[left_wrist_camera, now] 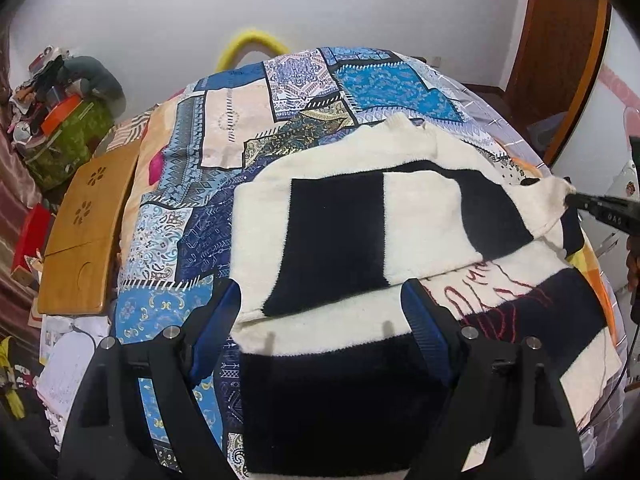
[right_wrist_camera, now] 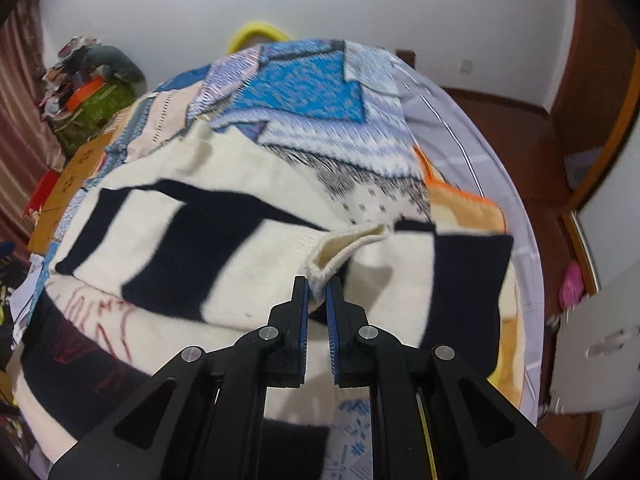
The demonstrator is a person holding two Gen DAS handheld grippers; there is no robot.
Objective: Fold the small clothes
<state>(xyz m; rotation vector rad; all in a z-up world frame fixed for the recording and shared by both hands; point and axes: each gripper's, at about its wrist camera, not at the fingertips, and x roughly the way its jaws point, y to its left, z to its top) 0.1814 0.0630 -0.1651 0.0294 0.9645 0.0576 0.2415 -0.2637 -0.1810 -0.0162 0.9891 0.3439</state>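
The sweater (left_wrist_camera: pixel 340 240), cream with black blocks, lies on the patterned quilt (left_wrist_camera: pixel 192 208). The right gripper (right_wrist_camera: pixel 317 286) is clamped on the cream cuff (right_wrist_camera: pixel 344 248) of a sleeve. From the left camera this gripper enters at 3 o'clock. The left gripper (left_wrist_camera: pixel 322 300) stands wide apart over the sweater, holding nothing.

Red stitched lettering on sweater (left_wrist_camera: pixel 500 292), right of centre in left wrist view: illegible. Embossed marks on right gripper (left_wrist_camera: pixel 570 200), far right: unclear.
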